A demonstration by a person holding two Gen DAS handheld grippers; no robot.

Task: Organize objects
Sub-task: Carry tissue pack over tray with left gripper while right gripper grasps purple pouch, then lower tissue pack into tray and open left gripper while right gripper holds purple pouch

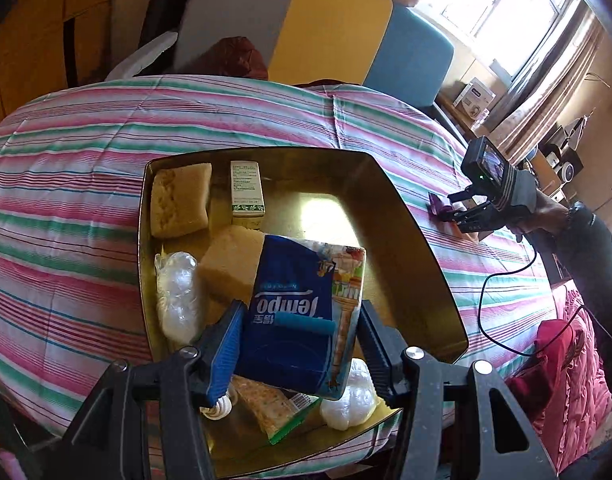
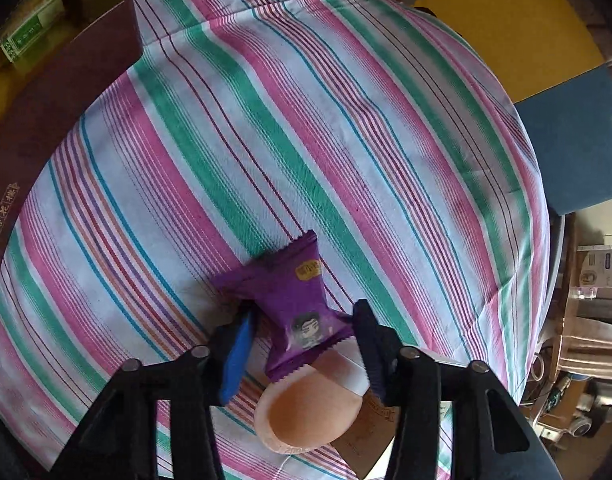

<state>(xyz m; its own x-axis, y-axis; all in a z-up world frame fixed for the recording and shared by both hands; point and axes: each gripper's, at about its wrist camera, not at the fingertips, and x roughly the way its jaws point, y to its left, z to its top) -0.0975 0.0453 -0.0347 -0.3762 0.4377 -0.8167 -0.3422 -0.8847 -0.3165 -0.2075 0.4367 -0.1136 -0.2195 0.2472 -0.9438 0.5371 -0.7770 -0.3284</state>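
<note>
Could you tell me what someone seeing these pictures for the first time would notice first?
Probably the blue tissue pack between the fingers of the left gripper, above the gold tray that already holds sponges and a small box. Next, the purple snack packet on the striped cloth, between the open fingers of the right gripper.
</note>
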